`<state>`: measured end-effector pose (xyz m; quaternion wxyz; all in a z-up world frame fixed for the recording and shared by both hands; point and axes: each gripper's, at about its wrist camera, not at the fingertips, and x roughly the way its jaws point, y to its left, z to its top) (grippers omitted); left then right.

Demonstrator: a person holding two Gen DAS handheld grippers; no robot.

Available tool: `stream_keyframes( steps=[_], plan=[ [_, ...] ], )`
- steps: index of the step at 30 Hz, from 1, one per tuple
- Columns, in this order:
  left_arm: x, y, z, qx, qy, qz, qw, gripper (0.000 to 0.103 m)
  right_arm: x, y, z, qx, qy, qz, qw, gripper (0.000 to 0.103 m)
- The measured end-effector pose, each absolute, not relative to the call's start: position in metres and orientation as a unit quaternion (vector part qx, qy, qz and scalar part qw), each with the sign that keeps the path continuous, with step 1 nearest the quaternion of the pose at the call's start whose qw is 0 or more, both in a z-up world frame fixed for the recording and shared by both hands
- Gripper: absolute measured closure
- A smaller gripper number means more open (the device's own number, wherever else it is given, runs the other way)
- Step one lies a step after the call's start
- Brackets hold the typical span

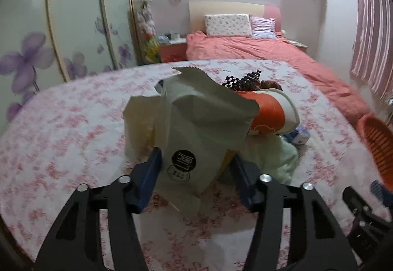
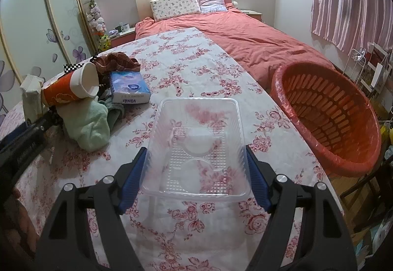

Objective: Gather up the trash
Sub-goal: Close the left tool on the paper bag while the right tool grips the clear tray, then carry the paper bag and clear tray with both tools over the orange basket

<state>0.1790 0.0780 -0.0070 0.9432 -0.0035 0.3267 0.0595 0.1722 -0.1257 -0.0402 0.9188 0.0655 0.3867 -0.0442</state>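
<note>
My left gripper [image 1: 196, 163] is shut on a pale paper bag [image 1: 194, 123] with a round black logo, held above the floral tablecloth [image 1: 61, 128]. Behind the bag lies an orange paper cup [image 1: 270, 114] on its side; it also shows in the right wrist view [image 2: 71, 89]. My right gripper [image 2: 196, 172] is shut on a clear plastic tray [image 2: 196, 138], its blue pads against both long sides. An orange slatted basket [image 2: 326, 118] stands tilted at the table's right edge; it also shows in the left wrist view [image 1: 378, 141].
A pale green cloth [image 2: 91, 123], a blue tissue pack [image 2: 129, 89] and a brown checked cloth [image 2: 115, 62] lie in a pile by the cup. A bed with a red cover [image 2: 245, 37] stands beyond the table. Wardrobe doors [image 1: 61, 25] are at the left.
</note>
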Motion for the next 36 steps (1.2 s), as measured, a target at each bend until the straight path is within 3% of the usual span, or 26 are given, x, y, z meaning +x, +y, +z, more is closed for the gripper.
stream_keyframes(
  steps=[4,5,9,36],
  plan=[
    [0.175,0.091,0.001,-0.031,0.313,0.039,0.949,0.066,0.169,-0.129,-0.034,0.070,0.378,-0.042,0.922,0.029],
    [0.172,0.095,0.004,-0.038,0.307,0.031,0.950,0.078,0.168,-0.130,-0.032,0.072,0.376,-0.042,0.923,0.029],
    [0.165,0.099,0.015,-0.052,0.293,0.006,0.955,0.082,0.165,-0.133,-0.022,0.076,0.365,-0.037,0.927,0.029],
    [0.159,0.064,0.075,-0.075,0.255,-0.154,0.952,0.083,0.141,-0.188,0.029,0.104,0.300,-0.041,0.947,0.029]
  ],
)
